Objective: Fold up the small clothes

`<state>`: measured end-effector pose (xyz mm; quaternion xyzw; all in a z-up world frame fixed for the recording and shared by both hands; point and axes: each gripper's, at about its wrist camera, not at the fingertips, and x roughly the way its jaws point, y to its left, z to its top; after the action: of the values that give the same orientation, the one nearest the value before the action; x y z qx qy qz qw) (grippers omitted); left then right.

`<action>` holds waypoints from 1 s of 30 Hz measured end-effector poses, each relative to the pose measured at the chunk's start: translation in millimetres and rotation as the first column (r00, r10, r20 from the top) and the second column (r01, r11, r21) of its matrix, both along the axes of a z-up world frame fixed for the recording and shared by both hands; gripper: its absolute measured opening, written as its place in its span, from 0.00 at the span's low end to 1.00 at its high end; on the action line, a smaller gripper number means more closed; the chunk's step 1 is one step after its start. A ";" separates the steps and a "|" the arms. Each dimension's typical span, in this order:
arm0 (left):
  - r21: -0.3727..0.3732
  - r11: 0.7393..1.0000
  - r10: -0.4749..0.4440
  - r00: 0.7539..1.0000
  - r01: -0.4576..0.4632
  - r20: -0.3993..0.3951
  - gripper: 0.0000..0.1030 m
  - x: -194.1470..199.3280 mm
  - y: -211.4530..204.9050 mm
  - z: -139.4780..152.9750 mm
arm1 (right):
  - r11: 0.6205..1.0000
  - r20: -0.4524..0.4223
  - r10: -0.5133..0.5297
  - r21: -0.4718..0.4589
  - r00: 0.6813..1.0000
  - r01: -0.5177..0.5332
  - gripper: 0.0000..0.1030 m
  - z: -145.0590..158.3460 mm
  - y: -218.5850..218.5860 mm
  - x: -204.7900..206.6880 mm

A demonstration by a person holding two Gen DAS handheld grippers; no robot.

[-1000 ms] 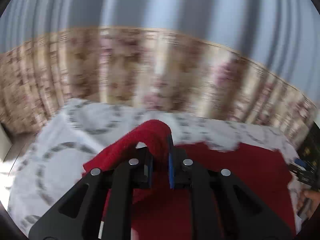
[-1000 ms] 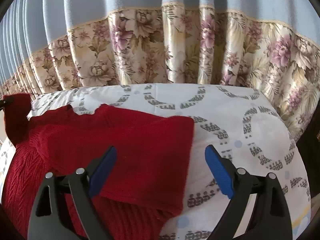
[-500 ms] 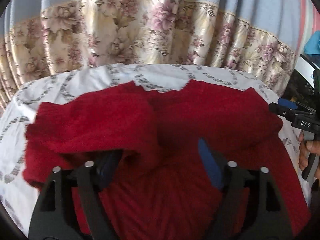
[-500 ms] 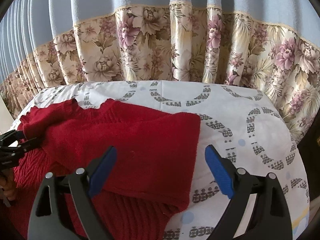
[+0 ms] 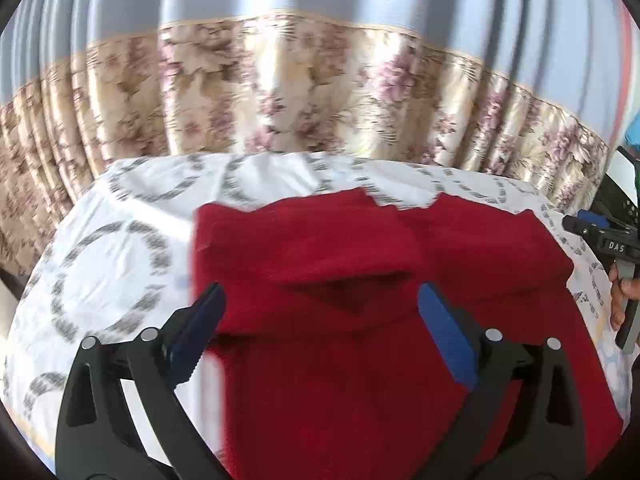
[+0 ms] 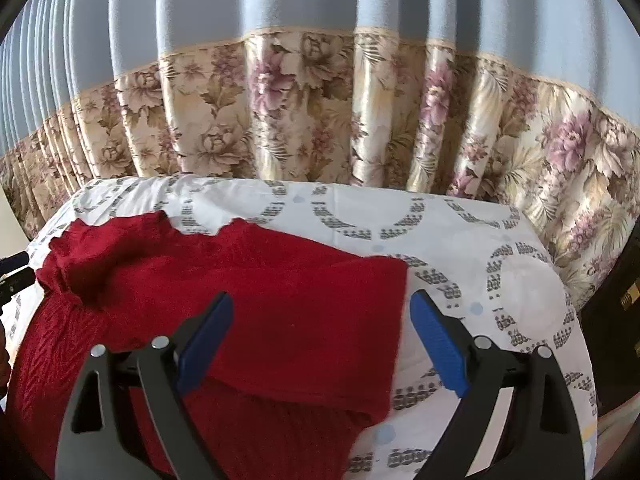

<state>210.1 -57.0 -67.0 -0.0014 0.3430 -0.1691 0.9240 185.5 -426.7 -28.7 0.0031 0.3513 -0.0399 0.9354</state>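
The red sweater (image 6: 240, 312) lay on the patterned bedsheet (image 6: 460, 240), both sleeves folded inward. The left hand-held gripper (image 5: 320, 336) and right hand-held gripper (image 6: 320, 340) hovered above it, jaws apart, empty, evidently positioned for the next fold.

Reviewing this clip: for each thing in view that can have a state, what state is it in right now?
red sweater: lying on the sheet, both sleeves folded in across the body, not held.
left gripper: open, empty, above the sweater.
right gripper: open, empty, above the folded right sleeve.
patterned sheet: spread flat under the sweater.
curtain: drawn shut, hanging behind the surface.
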 end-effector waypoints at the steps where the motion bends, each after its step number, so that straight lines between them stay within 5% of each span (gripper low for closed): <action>1: 0.005 1.000 0.014 1.000 -0.014 0.001 0.93 -3.0 9.8 -1.4 | 1.000 0.001 0.004 -0.005 1.000 -0.004 0.88 2.1 4.2 0.0; 6: 0.048 0.992 0.114 0.992 -0.117 0.045 0.93 -4.1 60.0 -9.4 | 0.999 0.029 0.025 -0.025 0.999 -0.024 0.89 13.5 41.0 5.0; 12: -0.009 0.964 0.266 0.961 -0.266 0.078 0.93 32.3 113.6 -9.3 | 0.983 0.074 0.186 0.001 0.980 -0.186 0.89 30.5 136.1 27.3; 15: 0.013 0.951 0.307 0.948 -0.309 0.081 0.93 47.4 125.3 -18.5 | 0.983 0.093 0.177 0.029 0.980 -0.180 0.89 28.5 178.8 38.0; 19: -0.064 0.952 0.301 0.953 -0.300 0.023 0.93 57.6 148.4 -30.3 | 0.982 0.103 0.179 0.045 0.978 -0.184 0.89 12.8 248.5 49.9; 26: -0.150 0.946 0.290 0.957 -0.287 0.001 0.93 56.5 189.0 -29.4 | 0.986 0.004 0.168 0.014 0.986 -0.168 0.89 -29.6 347.0 80.1; 30: -0.195 0.935 0.296 0.955 -0.296 -0.033 0.93 58.9 200.9 -34.4 | 0.988 -0.084 0.133 -0.062 0.988 -0.138 0.87 -51.5 365.4 98.6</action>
<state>268.9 143.8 -101.4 -0.1450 0.3217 -0.0614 0.9336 284.1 -61.3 -80.2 -0.0542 0.3863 0.0119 0.9207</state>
